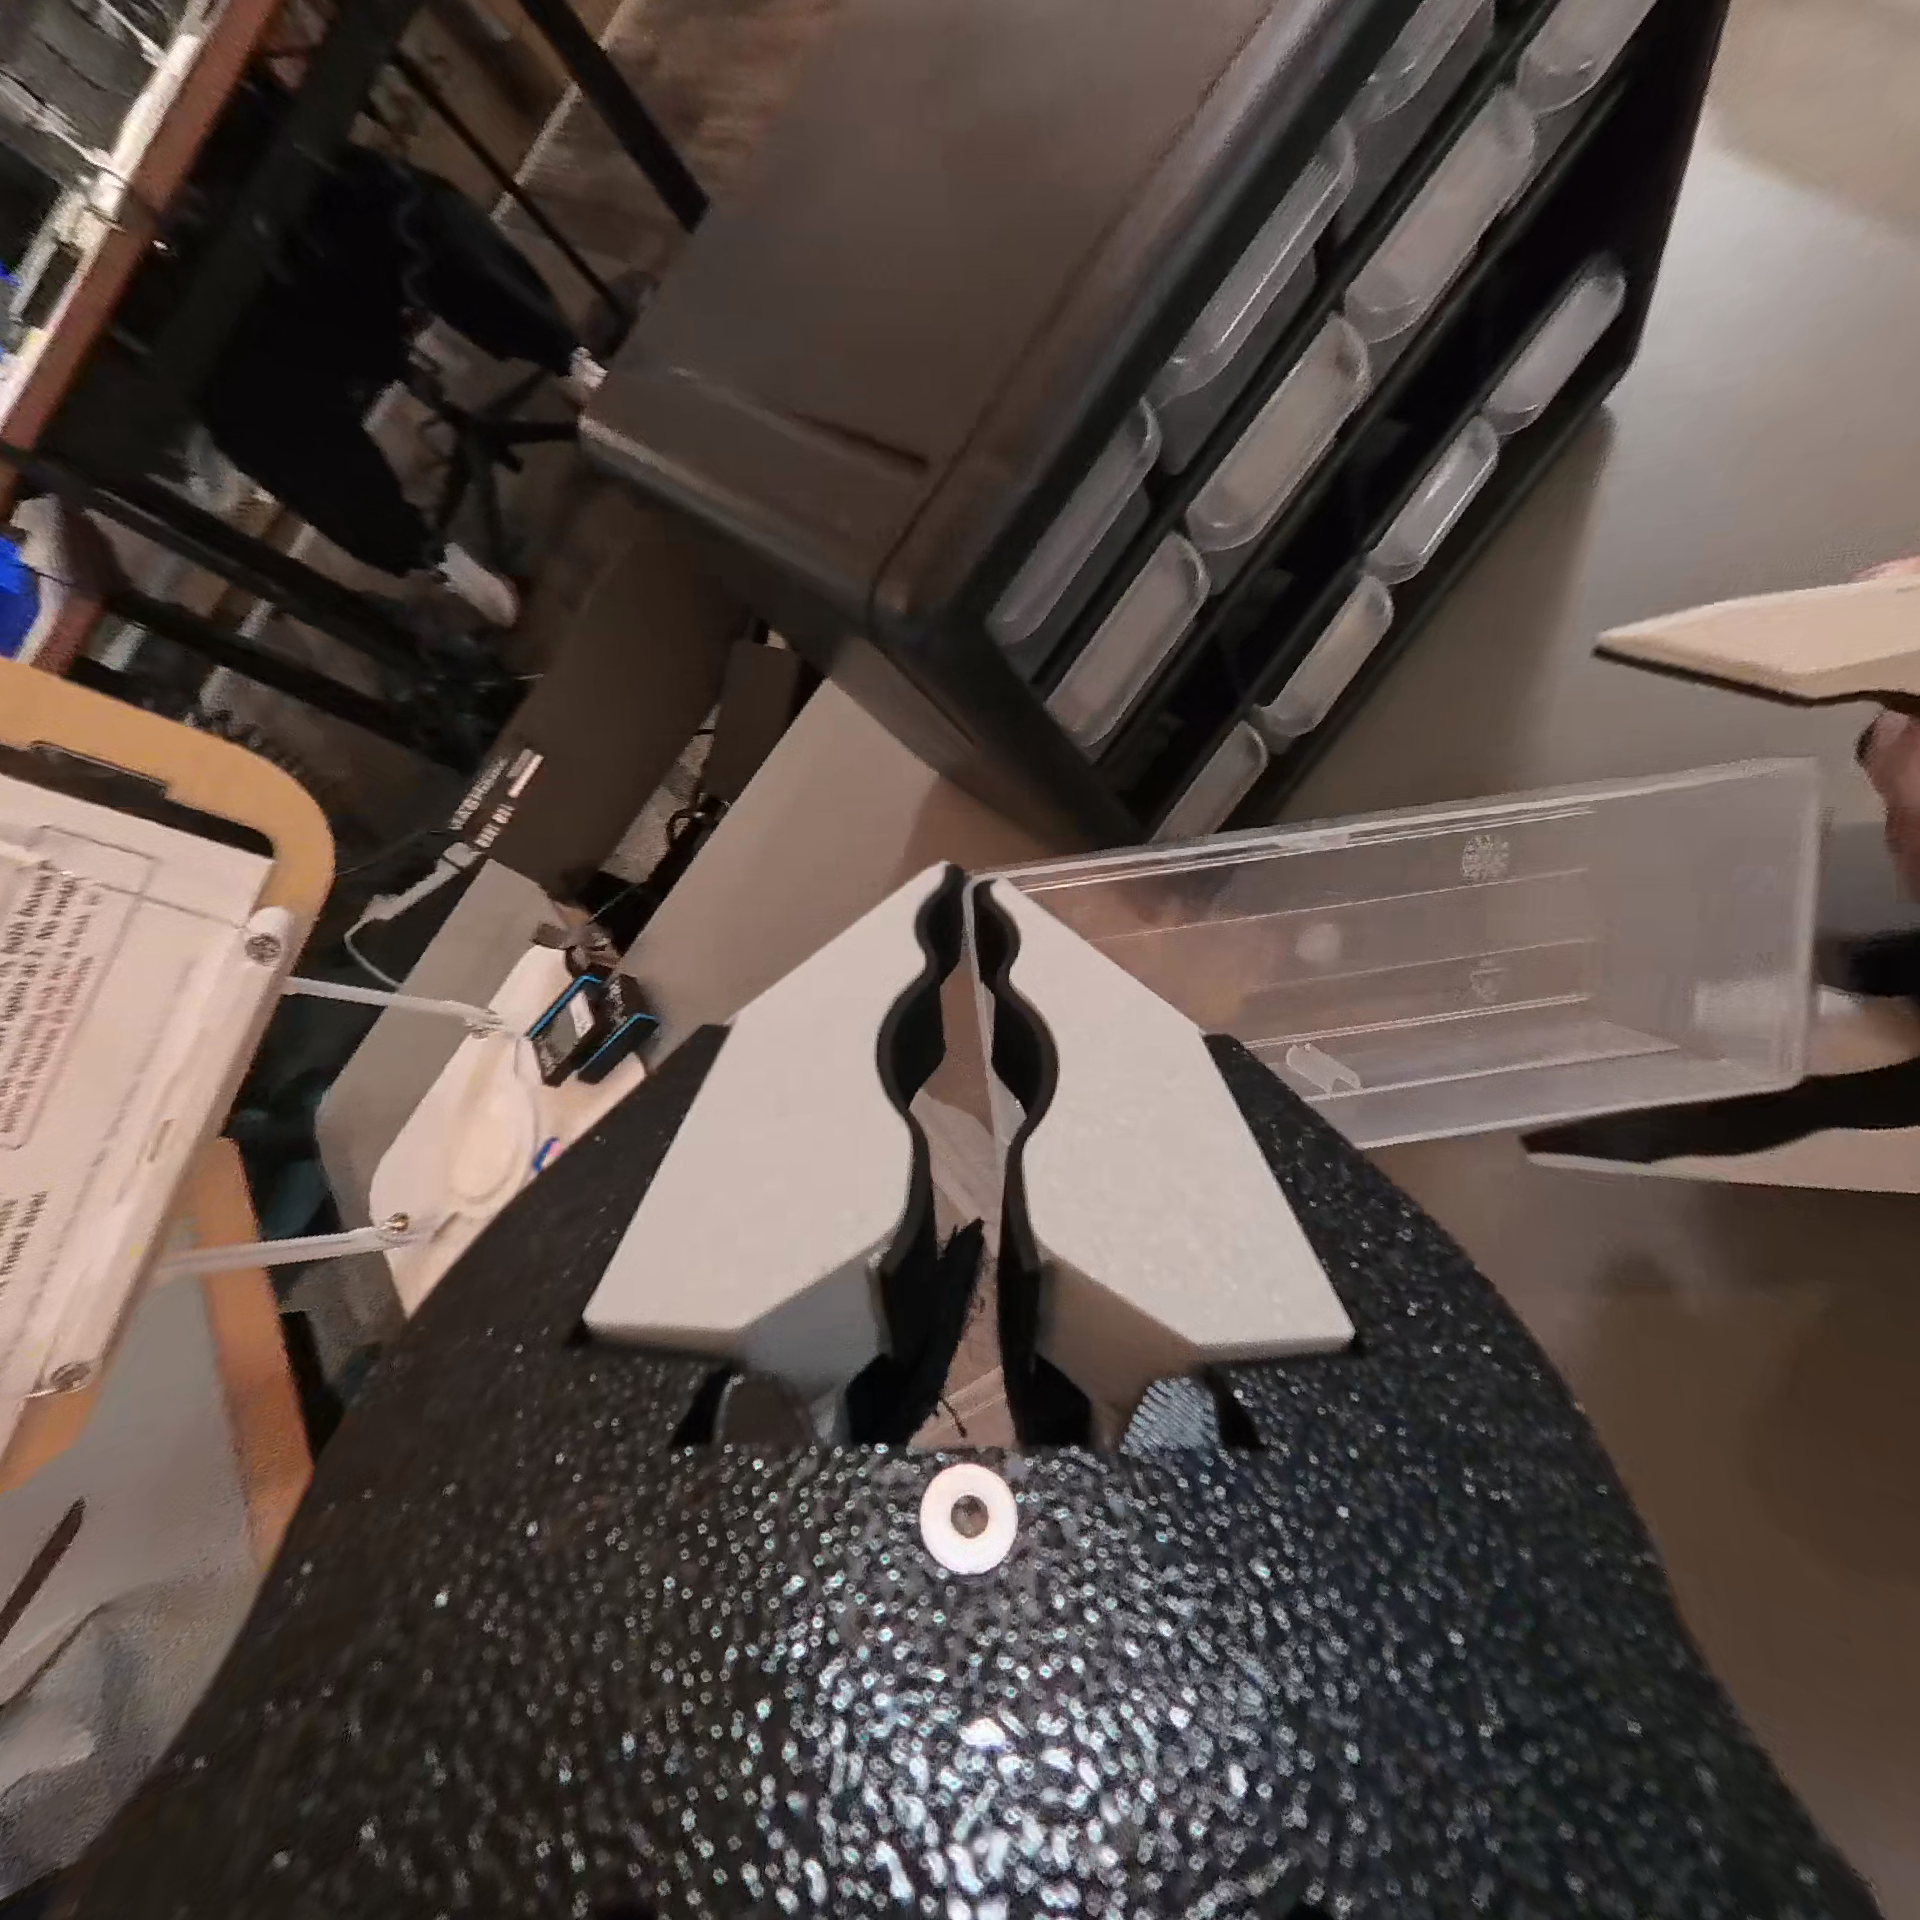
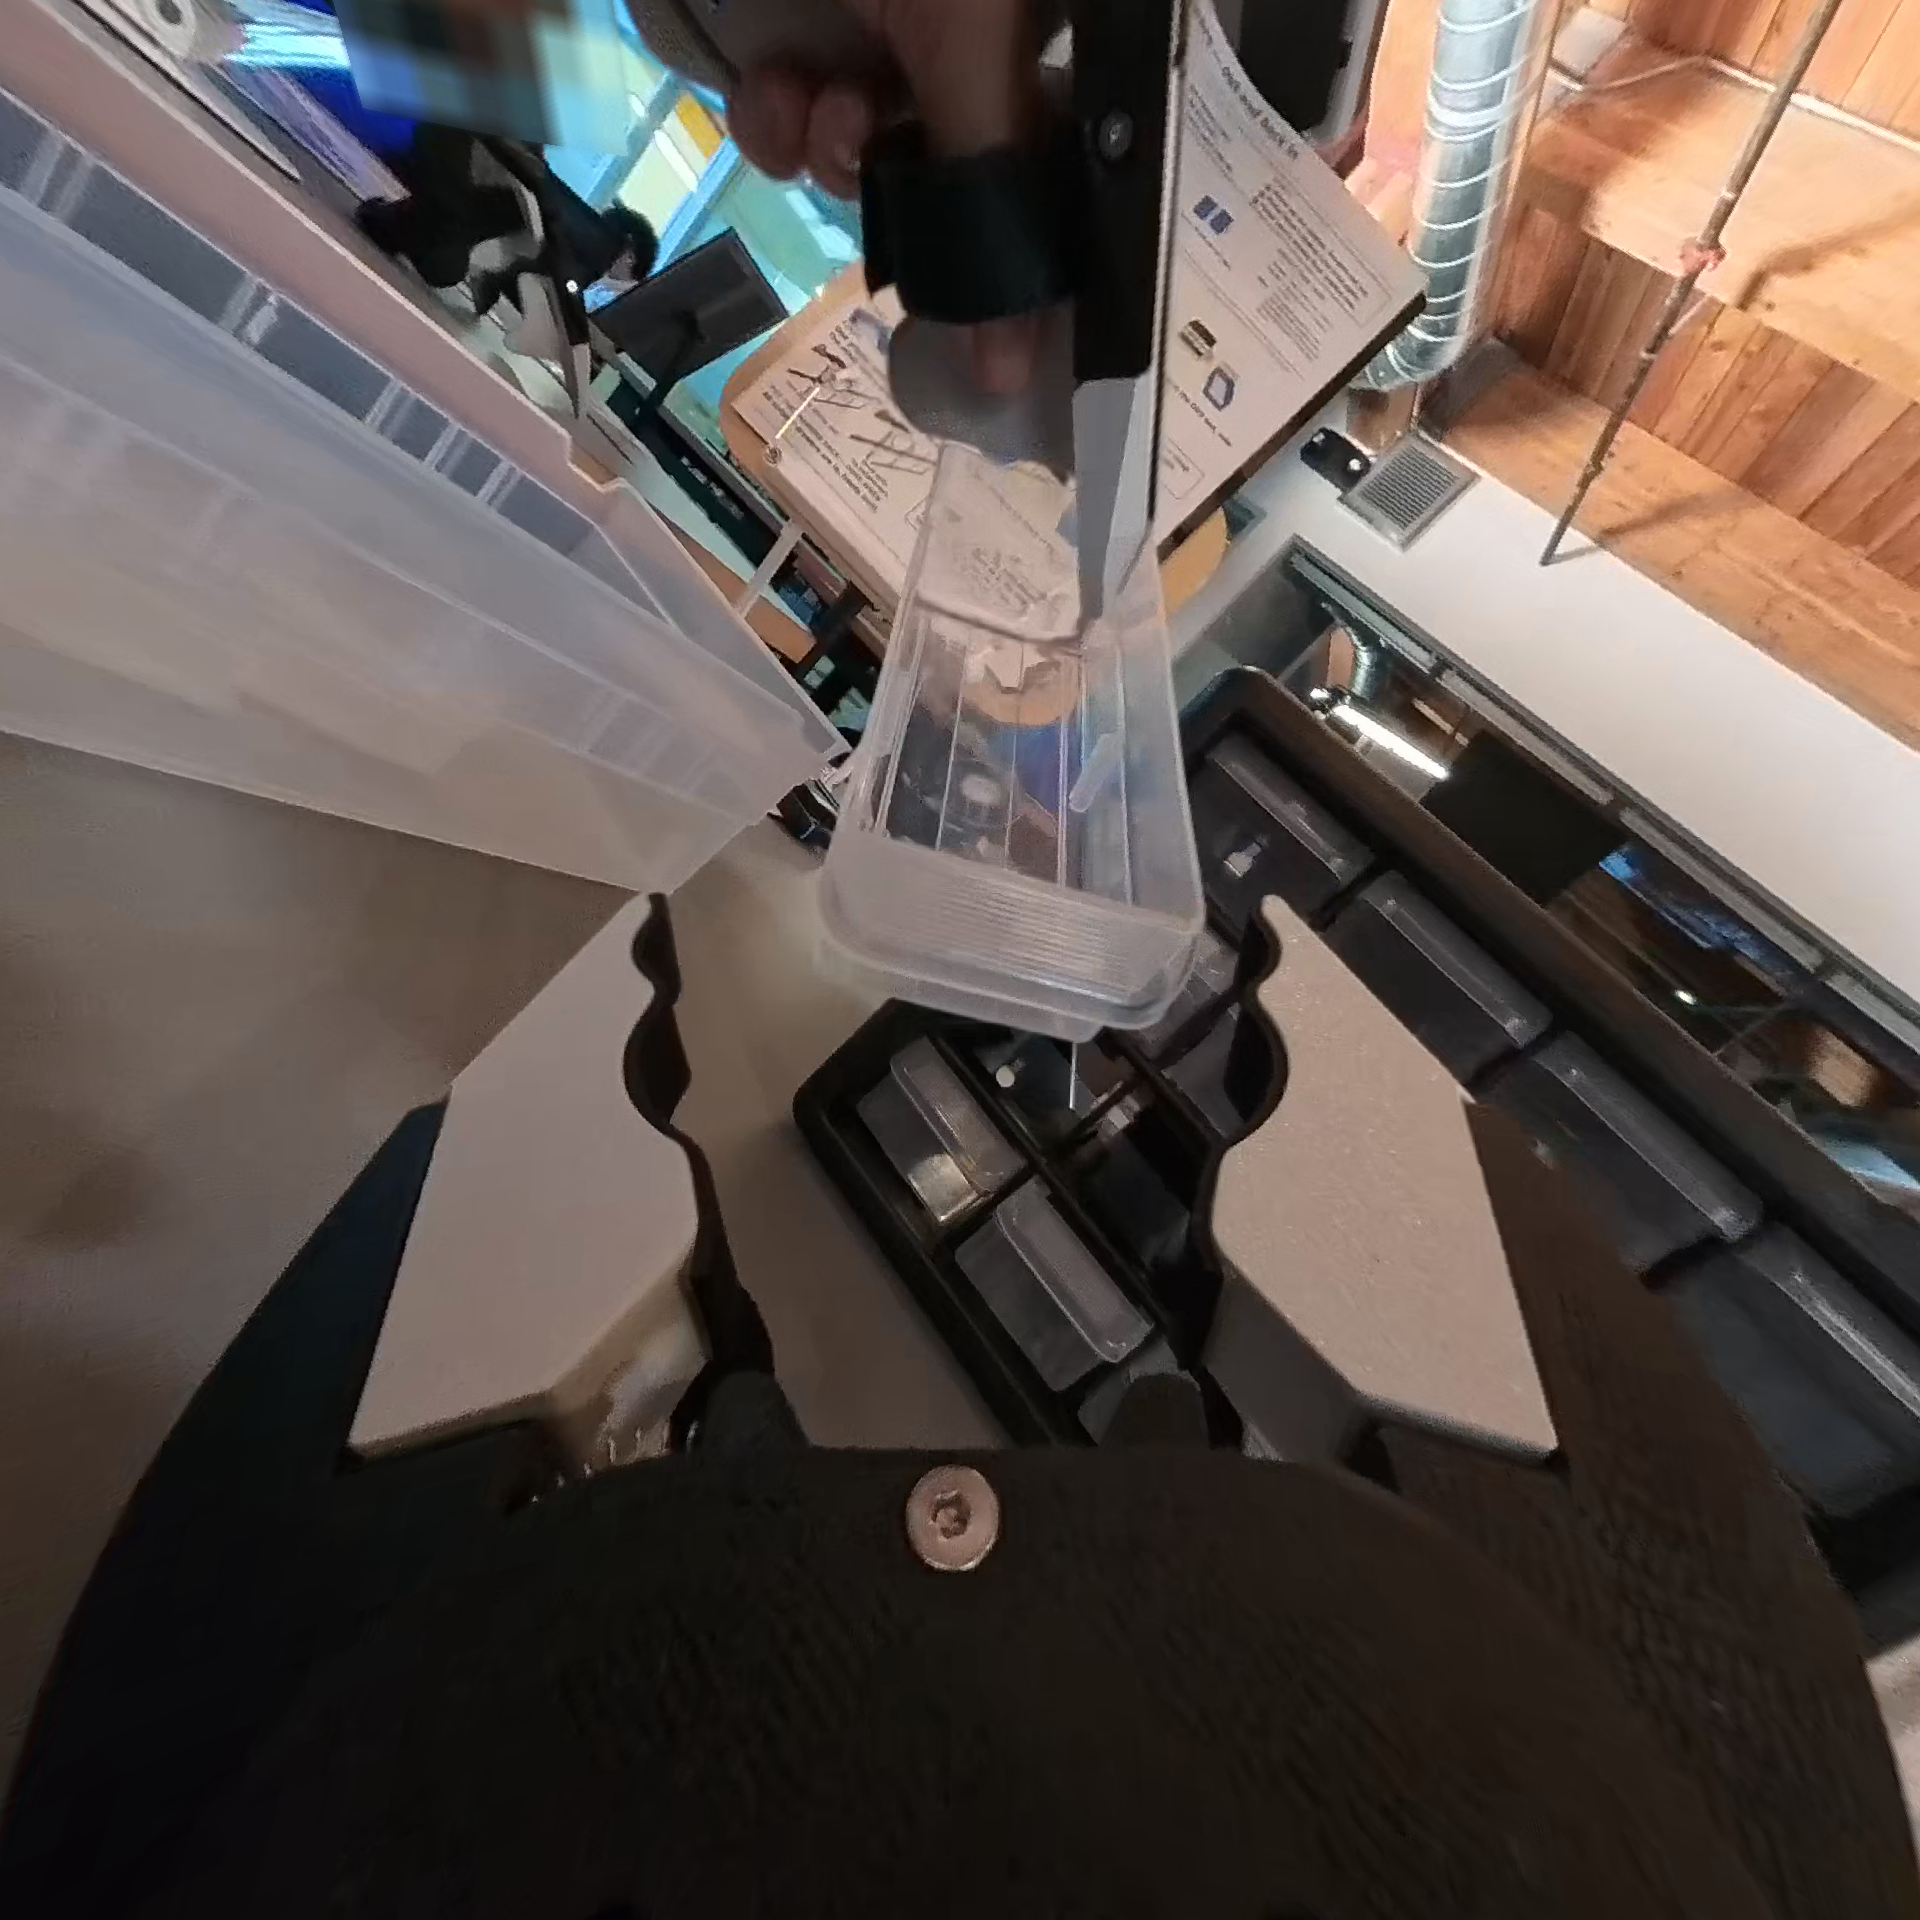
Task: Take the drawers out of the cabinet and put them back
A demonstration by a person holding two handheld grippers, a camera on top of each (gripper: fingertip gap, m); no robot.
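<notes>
My left gripper (image 1: 961, 883) is shut on one end wall of a clear plastic drawer (image 1: 1455, 956), which it holds in the air, out of the cabinet. The black cabinet (image 1: 1662, 208) with several clear drawers lies just beyond it. In the right wrist view the same drawer (image 2: 1018, 810) hangs above the cabinet (image 2: 1434, 977), gripped at its far end by the left gripper's fingers (image 2: 1101, 488). My right gripper (image 2: 961, 925) is open, its fingertips on either side of the drawer's near end without closing on it. Its fingers (image 1: 1766, 644) show at the right edge of the left view.
A large translucent storage bin (image 2: 312, 571) stands close on the left of the cabinet. Boards with printed sheets (image 1: 104, 1039) (image 2: 1278, 260) stand near the table edge. The person's hand (image 2: 831, 104) holds the left gripper. The tan tabletop (image 2: 208, 1039) lies under everything.
</notes>
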